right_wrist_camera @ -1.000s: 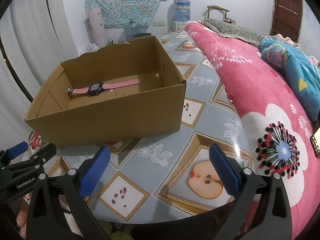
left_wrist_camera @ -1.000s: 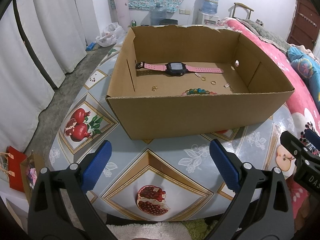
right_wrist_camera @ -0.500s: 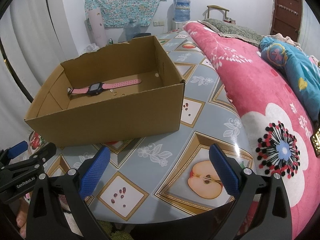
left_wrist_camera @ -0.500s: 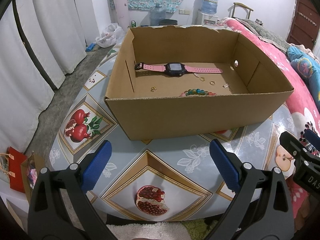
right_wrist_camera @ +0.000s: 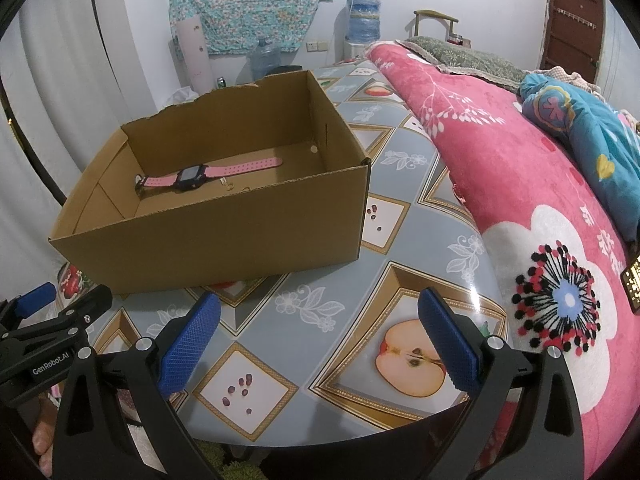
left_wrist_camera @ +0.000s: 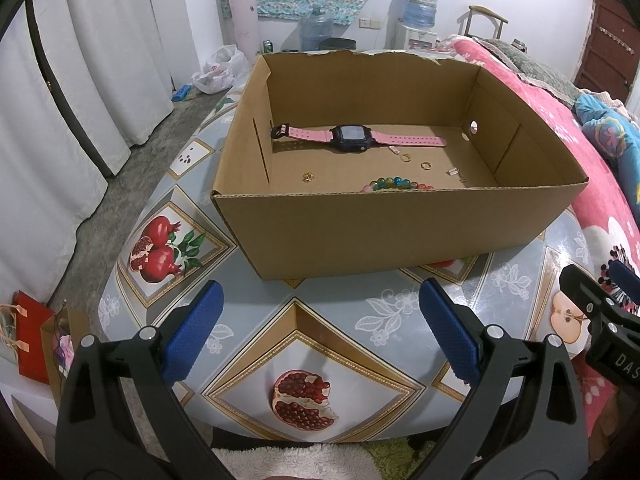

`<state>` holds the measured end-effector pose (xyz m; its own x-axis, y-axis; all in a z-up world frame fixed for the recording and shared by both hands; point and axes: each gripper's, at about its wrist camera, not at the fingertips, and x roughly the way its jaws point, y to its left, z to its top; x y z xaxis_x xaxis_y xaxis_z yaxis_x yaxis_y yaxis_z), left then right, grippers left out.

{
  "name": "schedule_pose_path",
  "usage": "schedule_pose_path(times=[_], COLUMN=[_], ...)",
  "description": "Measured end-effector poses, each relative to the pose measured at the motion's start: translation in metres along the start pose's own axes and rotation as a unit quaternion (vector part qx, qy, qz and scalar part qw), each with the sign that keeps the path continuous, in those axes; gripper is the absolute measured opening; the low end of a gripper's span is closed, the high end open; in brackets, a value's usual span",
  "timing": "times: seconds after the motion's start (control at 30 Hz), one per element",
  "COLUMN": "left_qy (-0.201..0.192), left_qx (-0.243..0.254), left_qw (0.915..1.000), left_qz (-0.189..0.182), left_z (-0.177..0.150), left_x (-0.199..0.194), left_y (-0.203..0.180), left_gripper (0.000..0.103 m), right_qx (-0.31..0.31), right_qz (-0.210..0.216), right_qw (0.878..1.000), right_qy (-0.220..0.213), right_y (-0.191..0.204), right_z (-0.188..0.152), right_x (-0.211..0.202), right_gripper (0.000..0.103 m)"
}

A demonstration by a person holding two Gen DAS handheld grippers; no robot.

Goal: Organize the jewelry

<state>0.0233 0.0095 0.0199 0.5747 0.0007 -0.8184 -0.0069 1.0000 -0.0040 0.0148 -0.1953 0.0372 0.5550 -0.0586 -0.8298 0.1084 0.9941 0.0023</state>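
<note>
An open cardboard box [left_wrist_camera: 400, 228] stands on the fruit-patterned table [left_wrist_camera: 304, 332]. Inside it lie a pink-strapped watch [left_wrist_camera: 352, 138], a bead bracelet [left_wrist_camera: 396, 184] against the near wall, two small gold rings [left_wrist_camera: 406, 157] and a gold earring [left_wrist_camera: 308, 177]. My left gripper [left_wrist_camera: 320, 332] is open and empty, held in front of the box's near wall. My right gripper [right_wrist_camera: 318, 336] is also open and empty, over the table right of the box [right_wrist_camera: 224, 216]. The watch [right_wrist_camera: 192, 176] shows in the right wrist view too.
A pink flowered blanket [right_wrist_camera: 520, 200] and a blue quilt [right_wrist_camera: 588, 128] lie on the bed to the right of the table. White curtains [left_wrist_camera: 80, 80] hang on the left. Water bottles [left_wrist_camera: 316, 32] and a plastic bag [left_wrist_camera: 216, 72] sit on the floor beyond.
The left view has drifted very slightly closer to the box. Both grippers stay open and nothing in the box has moved.
</note>
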Motion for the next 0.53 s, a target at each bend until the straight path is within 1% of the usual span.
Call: schedule_pose_path(times=[0.53], left_qy=[0.001], left_qx=[0.0], left_qw=[1.0], left_qz=[0.0], left_z=[-0.0003], left_x=[0.0001], left_y=[0.0017], left_gripper=[0.095], right_qx=[0.001], right_qz=[0.0], right_qw=[1.0], right_qy=[0.001], right_y=[0.0006], right_z=[0.0002], right_x=[0.0003], right_gripper=[0.096])
